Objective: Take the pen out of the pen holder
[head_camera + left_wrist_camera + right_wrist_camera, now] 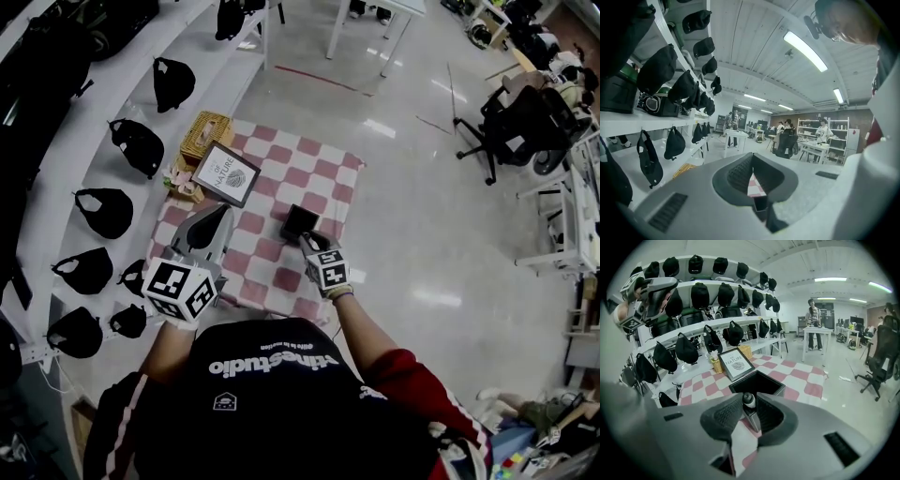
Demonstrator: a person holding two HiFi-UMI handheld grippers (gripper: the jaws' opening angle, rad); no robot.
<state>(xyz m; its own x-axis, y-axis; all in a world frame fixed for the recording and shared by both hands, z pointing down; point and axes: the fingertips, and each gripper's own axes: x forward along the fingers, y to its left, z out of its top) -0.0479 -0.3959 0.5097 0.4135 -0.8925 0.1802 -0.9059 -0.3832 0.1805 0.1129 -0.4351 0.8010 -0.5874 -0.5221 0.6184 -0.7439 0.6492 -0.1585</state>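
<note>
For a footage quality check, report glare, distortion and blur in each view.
Head view: fisheye bending, white glare patches on the glossy grey floor. Left gripper view: dark vignetted corners, the long ceiling strip light blown out, the left gripper softly blurred up close. Right gripper view: the white wall shelves bow into arcs; the dark-tipped grey pen is fairly sharp.

Looking steeply down from overhead, well above the cloth (281, 202), shelves (56, 187) running along the left. Riding the left gripper (217, 217), facing almost level across the room, catching only a sliver of cloth (753, 185). Riding the right gripper (307, 240), tilting down, sitting close over the holder (757, 383). Sharing cloth, holder (300, 222) and frame (226, 172) between head and right gripper views; sharing shelves across all three.
</note>
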